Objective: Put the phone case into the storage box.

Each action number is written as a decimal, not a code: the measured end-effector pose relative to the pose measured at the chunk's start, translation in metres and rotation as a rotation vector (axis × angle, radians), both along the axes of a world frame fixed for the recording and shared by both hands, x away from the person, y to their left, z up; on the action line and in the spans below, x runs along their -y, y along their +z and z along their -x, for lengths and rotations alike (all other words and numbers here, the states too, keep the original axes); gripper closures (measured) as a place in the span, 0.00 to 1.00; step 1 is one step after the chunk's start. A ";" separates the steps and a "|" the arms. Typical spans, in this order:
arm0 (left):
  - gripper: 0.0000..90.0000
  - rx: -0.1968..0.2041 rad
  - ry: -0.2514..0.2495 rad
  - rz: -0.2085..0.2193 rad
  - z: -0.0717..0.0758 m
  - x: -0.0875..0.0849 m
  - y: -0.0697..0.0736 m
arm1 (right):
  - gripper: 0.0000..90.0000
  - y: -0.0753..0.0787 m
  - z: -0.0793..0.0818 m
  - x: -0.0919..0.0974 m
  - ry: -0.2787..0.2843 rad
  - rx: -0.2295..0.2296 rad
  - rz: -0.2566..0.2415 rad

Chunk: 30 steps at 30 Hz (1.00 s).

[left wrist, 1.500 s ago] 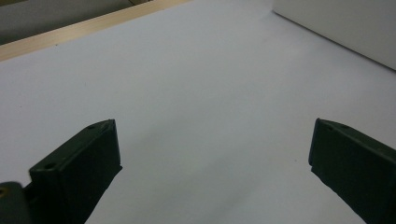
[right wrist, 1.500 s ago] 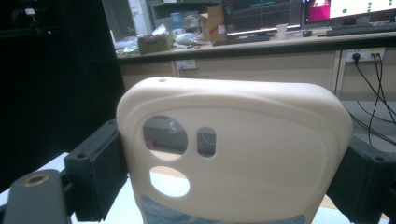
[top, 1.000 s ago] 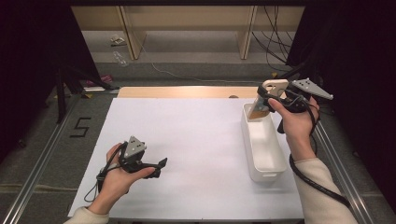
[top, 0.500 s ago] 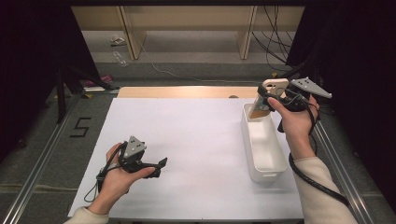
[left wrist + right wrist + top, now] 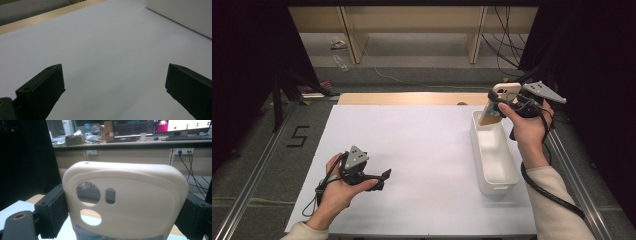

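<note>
High view: left of the white bin, well apart from it, the left gripper rests low over the white table sheet, its jaws spread wide and pointing toward the bin with nothing between them. Above the bin's far end, the right gripper clamps a cream phone case by its side edges, long axis tilted, camera-cutout end up, lower end toward the bin.

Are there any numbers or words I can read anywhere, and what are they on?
"5": black figure on the grey floor left of the table, high view.
Monitor screens behind the desk, right gripper view: coloured lines and dots, too blurred to read.
Phone case in the right tongs: no text visible.
</note>
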State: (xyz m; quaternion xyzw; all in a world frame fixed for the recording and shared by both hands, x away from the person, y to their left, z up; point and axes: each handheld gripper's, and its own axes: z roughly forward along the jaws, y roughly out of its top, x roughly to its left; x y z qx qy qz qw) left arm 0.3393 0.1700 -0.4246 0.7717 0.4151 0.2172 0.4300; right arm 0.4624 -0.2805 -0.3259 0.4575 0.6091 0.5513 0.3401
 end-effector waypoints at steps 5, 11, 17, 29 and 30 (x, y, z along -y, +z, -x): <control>0.02 -0.001 0.001 0.001 0.000 0.000 0.000 | 0.14 -0.001 -0.002 -0.001 0.001 0.000 0.002; 0.02 0.001 0.002 0.002 0.000 0.000 0.000 | 0.14 0.000 -0.003 0.001 -0.002 0.000 -0.001; 0.02 0.002 0.001 0.002 0.000 0.000 0.000 | 0.14 -0.001 -0.004 0.001 -0.003 -0.002 0.000; 0.02 0.002 0.002 0.002 0.000 0.000 0.001 | 0.14 -0.002 -0.005 0.001 -0.004 -0.001 0.005; 0.02 0.002 0.002 0.002 0.000 0.000 0.001 | 0.14 -0.002 -0.006 0.001 -0.004 -0.001 0.005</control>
